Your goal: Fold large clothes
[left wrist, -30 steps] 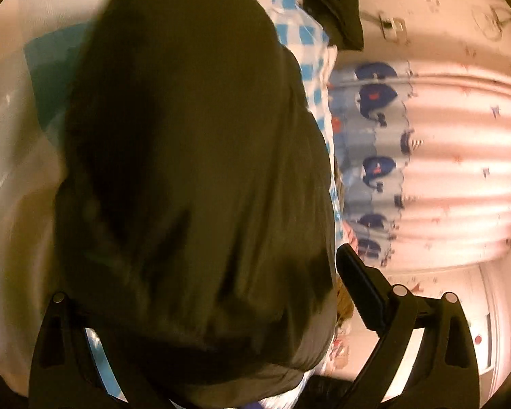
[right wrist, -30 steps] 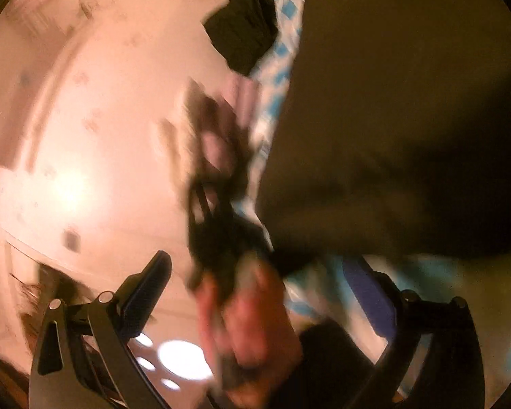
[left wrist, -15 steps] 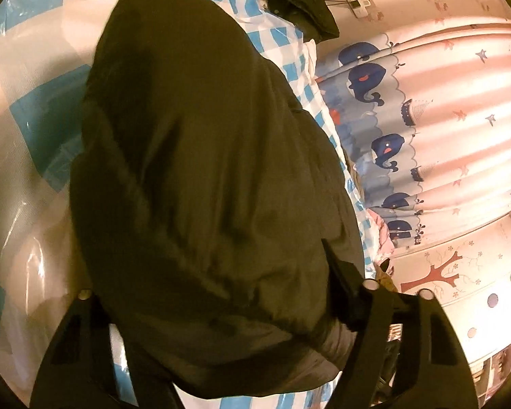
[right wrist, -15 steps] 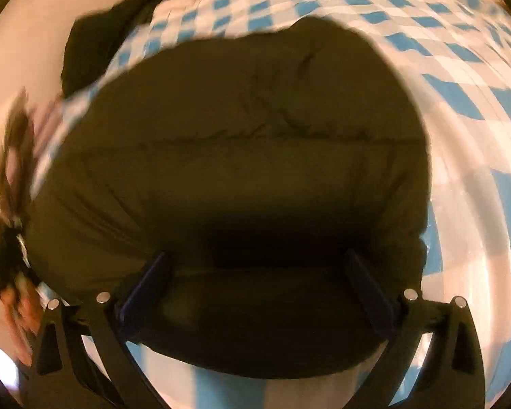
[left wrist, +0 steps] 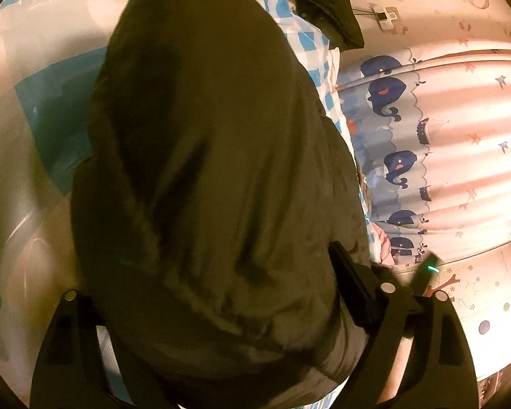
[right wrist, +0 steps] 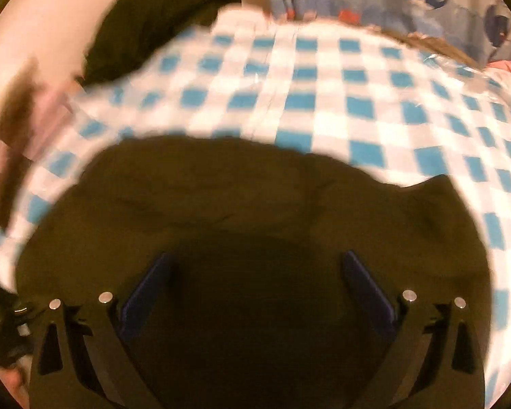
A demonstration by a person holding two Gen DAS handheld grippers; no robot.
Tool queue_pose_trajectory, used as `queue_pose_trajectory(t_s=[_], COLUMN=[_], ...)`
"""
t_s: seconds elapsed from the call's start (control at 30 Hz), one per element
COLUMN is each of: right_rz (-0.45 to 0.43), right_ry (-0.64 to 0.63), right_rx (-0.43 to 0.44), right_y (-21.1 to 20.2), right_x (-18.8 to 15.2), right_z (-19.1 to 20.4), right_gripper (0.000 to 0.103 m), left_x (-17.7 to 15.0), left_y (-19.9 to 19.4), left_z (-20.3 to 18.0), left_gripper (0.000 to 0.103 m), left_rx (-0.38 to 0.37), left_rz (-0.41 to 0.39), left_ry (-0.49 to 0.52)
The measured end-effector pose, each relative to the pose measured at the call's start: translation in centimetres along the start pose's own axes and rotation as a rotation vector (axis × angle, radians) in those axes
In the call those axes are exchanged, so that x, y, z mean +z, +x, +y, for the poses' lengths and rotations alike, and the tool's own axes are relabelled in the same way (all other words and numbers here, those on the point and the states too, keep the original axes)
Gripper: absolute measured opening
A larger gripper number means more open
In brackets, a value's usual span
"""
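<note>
Warm, dim amber cast in both views. Left wrist view fairly sharp; glare on the glossy checked cloth [left wrist: 24, 109] left of the dark jacket [left wrist: 214, 187], whose folds hold deep shadow. Right wrist view motion-blurred throughout, worst left of the jacket [right wrist: 255, 238]. Fisheye bends edges, corners black.

- I see a bulky dark olive jacket [left wrist: 214, 187], puffy and creased, bunched in a mound.
- It lies on the blue-and-white checked cloth [right wrist: 323, 102].
</note>
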State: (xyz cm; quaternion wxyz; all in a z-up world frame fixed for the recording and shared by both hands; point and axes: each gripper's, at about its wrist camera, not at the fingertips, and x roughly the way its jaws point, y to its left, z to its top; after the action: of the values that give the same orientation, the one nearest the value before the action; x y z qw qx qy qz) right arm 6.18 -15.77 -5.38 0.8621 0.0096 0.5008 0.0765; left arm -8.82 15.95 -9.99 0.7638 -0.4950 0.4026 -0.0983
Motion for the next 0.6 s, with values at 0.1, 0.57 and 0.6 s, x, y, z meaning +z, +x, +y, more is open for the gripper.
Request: queue_pose_trajectory(t_s=[0.1,0.57,0.6], right_rz=[0.021,0.108,0.113], right_ry=[-0.025,0.002,0.012], right_rx=[-0.025,-0.057,-0.049], right_y=[1.5,7.3,6.9], right_x=[0.1,7.0,7.1], right_z=[1.5,0.2,0.1], right_gripper=[0.097,0.098,0.098], left_x=[0.1,0.0,0.0], left_y=[0.3,0.1,0.2], left_z=[-0.7,-0.7,-0.8], left_gripper=[0.086,0.086,0.086], left_rx=[0.022,0.054,0.060], left_rz=[-0.014,-0.016,-0.016], left_ry=[0.036,0.054,0.059])
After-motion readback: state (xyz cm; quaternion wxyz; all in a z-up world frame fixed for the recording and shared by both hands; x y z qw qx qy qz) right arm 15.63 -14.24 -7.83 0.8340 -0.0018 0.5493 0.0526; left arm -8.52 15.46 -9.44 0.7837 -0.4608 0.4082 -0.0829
